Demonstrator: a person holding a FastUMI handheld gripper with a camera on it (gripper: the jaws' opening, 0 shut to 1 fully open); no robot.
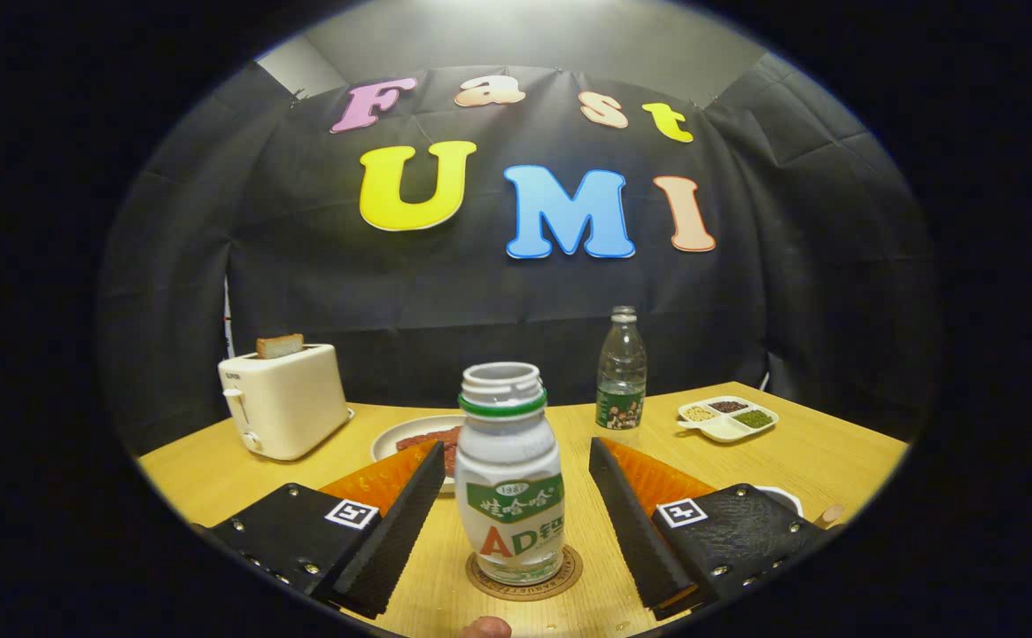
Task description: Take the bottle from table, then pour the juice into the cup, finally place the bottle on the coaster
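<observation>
We log the gripper [516, 523] with fingers spread wide, low in the frame, neither pad touching anything. Between them stands the bottle [510, 478], upright, cap off, set on the round coaster [524, 576] at bottom centre, with clear gaps to both fingers. The table [214, 470] is light wood. Behind the left finger we note a plate [409, 434] carrying reddish food. At centre left sits a toaster [283, 399] with a slice of bread [280, 346] standing in its slot. Right of centre, further back, a clear water bottle [621, 372] stands upright, and beside it lies a divided dish [728, 418] of grains. A white rim, possibly the cup [786, 498], peeks out behind the right finger.
</observation>
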